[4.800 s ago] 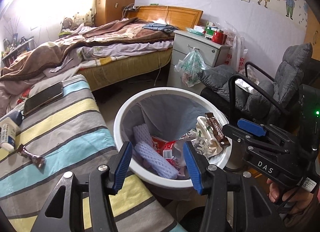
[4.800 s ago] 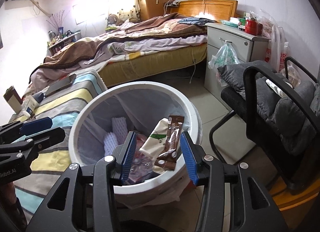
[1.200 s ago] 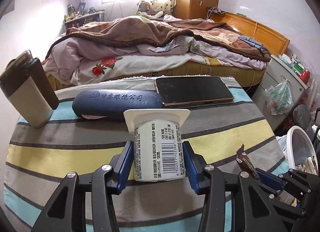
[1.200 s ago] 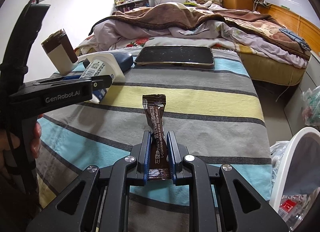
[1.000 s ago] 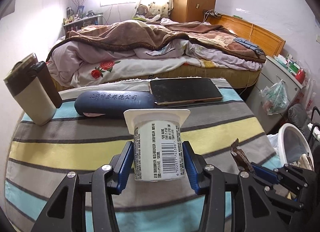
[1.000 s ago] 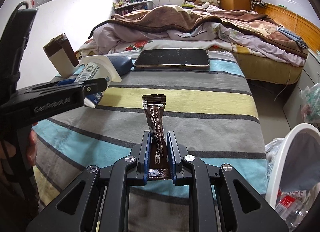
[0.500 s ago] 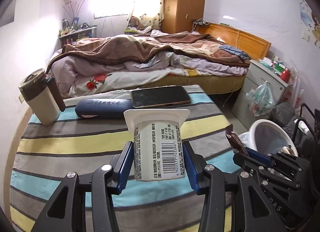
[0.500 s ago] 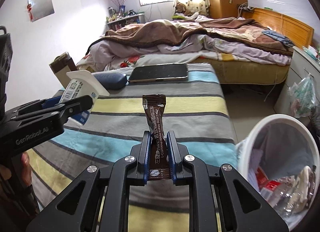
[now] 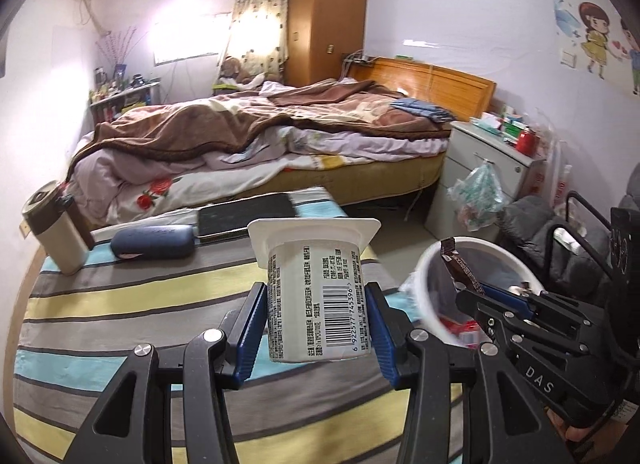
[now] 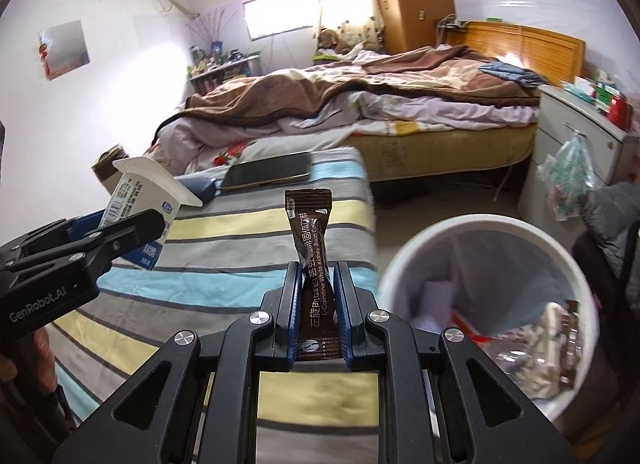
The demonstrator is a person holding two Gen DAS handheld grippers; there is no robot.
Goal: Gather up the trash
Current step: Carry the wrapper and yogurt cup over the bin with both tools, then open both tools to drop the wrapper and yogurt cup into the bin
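Note:
My left gripper [image 9: 316,304] is shut on a white yogurt cup [image 9: 318,288] with a barcode, held upright above the striped table [image 9: 120,328]. The same cup [image 10: 140,199] shows at the left of the right wrist view. My right gripper [image 10: 316,296] is shut on a brown coffee sachet [image 10: 314,248] that stands up between its blue pads. That sachet [image 9: 456,264] appears over the rim of the white trash bin [image 9: 424,276] in the left wrist view. The bin [image 10: 404,264], lined with a bag and holding several wrappers, stands just right of the table.
On the far part of the table lie a dark phone [image 9: 248,217], a navy glasses case [image 9: 152,246] and a beige and brown flask [image 9: 54,232]. Behind are an unmade bed [image 9: 260,143], a white nightstand [image 9: 484,167] with a hanging bag, and a grey chair [image 9: 560,240].
Both grippers have risen and swung right with the cup and sachet still gripped. The bin has come further into both views, and the table items have slid left and farther away.

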